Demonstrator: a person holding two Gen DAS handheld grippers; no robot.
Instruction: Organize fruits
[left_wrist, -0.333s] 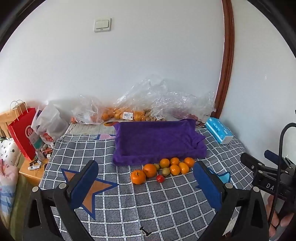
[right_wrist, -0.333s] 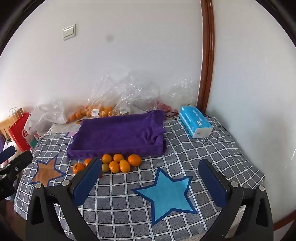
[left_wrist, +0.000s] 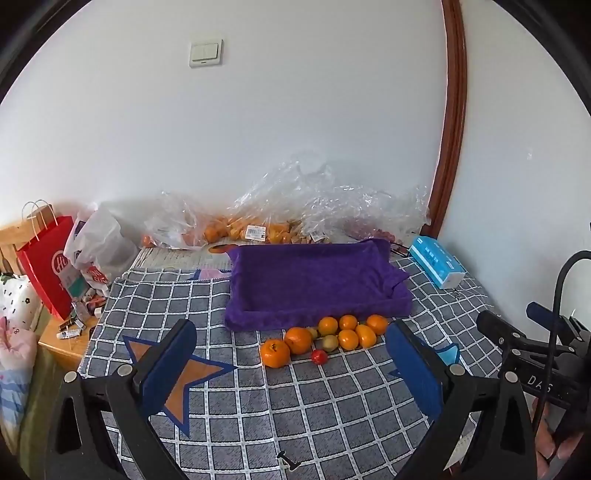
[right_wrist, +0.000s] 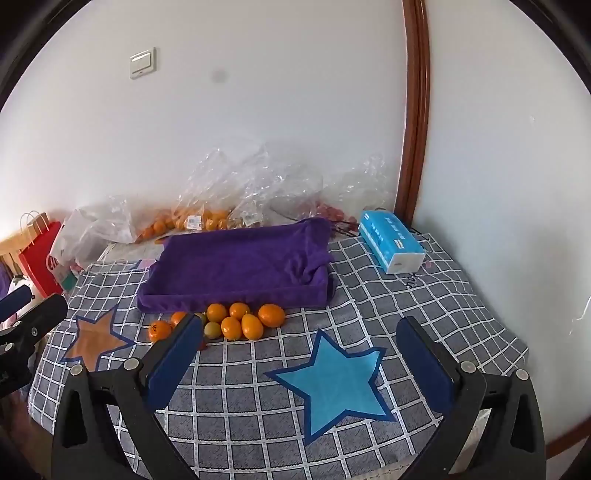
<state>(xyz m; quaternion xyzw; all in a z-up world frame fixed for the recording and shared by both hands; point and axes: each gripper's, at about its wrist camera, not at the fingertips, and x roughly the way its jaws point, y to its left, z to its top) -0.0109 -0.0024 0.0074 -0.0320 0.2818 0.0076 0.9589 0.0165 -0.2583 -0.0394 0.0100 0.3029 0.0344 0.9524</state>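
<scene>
Several oranges (left_wrist: 297, 340) (right_wrist: 271, 315), a greenish fruit (left_wrist: 330, 342) (right_wrist: 213, 329) and a small red fruit (left_wrist: 319, 356) lie in a loose cluster on the checked cloth, just in front of a purple cloth-lined tray (left_wrist: 314, 277) (right_wrist: 240, 262) that holds nothing. My left gripper (left_wrist: 291, 363) hovers open, short of the cluster, nothing between its blue pads. My right gripper (right_wrist: 299, 356) is open too, over the blue star patch, right of the fruit; its left pad (right_wrist: 173, 354) hides part of the cluster.
Clear plastic bags with more oranges (left_wrist: 236, 230) (right_wrist: 199, 221) pile up against the wall behind the tray. A blue tissue pack (left_wrist: 436, 262) (right_wrist: 391, 245) lies at the right. A red paper bag (left_wrist: 44, 258) stands past the left edge. The other gripper's body (left_wrist: 528, 354) is at the right.
</scene>
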